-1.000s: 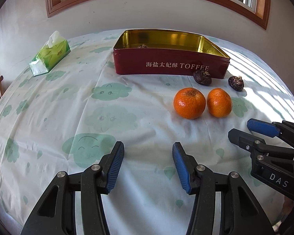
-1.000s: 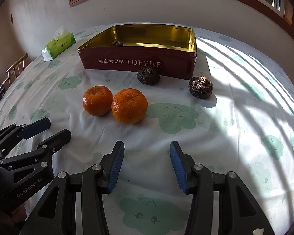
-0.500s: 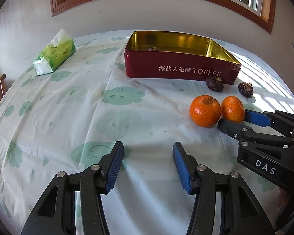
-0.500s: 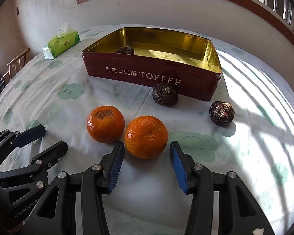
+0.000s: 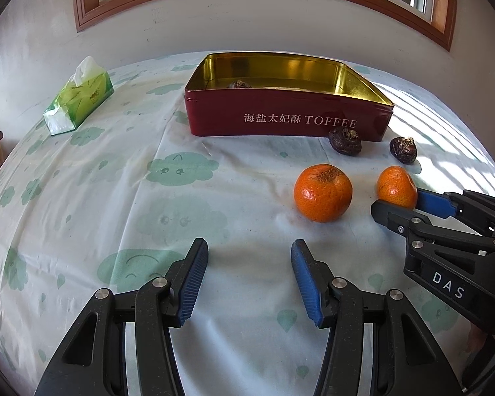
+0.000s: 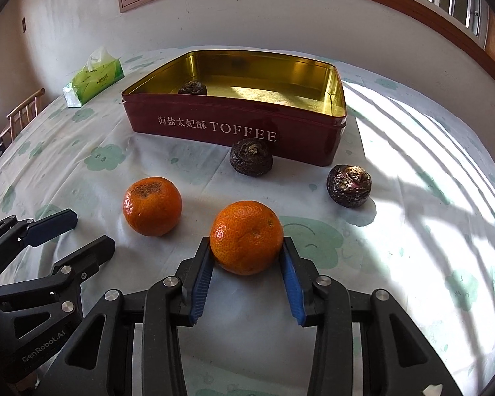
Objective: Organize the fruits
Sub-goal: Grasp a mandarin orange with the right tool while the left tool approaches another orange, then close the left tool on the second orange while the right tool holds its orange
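Two oranges lie on the table in front of a red toffee tin (image 6: pixel 234 128). My right gripper (image 6: pixel 246 250) has its two fingers touching both sides of the right orange (image 6: pixel 246 236), which rests on the cloth. The left orange (image 6: pixel 152 205) lies free beside it. Two dark water chestnuts (image 6: pixel 251 156) (image 6: pixel 348 185) lie near the tin, and a third (image 6: pixel 192 87) is inside it. My left gripper (image 5: pixel 249 254) is open and empty, short of the left orange (image 5: pixel 322 192). The right gripper (image 5: pixel 399 203) also shows there around the other orange (image 5: pixel 396 187).
A green tissue pack (image 5: pixel 79 97) lies at the far left of the table. A wooden chair (image 6: pixel 23 112) stands beyond the left edge. The wall and window run close behind the tin. The tablecloth (image 5: pixel 115 198) has green cloud prints.
My right gripper has moved forward and closed its fingers onto the right orange. The left gripper has drifted slightly left and stayed open.
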`<act>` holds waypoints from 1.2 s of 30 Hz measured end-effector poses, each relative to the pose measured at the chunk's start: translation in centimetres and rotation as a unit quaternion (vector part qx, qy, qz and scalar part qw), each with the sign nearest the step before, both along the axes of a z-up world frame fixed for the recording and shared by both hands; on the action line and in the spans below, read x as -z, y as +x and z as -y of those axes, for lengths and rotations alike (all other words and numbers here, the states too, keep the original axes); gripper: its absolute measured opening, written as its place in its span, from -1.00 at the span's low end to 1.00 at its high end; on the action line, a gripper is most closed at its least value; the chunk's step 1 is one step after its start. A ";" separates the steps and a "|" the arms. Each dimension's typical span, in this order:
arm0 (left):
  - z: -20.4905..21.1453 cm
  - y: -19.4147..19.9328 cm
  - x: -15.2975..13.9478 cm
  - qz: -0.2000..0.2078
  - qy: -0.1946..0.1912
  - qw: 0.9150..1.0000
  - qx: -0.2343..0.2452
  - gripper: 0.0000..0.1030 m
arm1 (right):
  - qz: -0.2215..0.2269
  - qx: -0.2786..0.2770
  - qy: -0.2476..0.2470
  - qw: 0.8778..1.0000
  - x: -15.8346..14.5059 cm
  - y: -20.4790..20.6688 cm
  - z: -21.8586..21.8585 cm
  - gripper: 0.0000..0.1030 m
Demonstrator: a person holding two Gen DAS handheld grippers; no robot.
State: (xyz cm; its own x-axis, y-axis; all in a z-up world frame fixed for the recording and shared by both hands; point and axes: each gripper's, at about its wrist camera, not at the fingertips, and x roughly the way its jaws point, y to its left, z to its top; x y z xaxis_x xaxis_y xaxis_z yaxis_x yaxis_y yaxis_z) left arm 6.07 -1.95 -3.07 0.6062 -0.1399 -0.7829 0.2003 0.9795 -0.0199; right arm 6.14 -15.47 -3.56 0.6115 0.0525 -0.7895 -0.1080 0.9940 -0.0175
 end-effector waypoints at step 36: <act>4.9 2.7 0.2 0.000 0.000 1.000 0.028 0.15 | 0.014 0.067 0.001 0.998 -0.1 -0.6 6.7 -0.27</act>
State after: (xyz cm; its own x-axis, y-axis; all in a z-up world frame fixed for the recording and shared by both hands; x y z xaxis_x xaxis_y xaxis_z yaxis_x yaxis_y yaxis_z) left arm 8.76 -6.90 -3.26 0.5980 -0.1730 -0.7826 0.2539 0.9670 -0.0197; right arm 5.57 -22.13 -3.51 0.6342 -0.0292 -0.7726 0.0260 0.9995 -0.0164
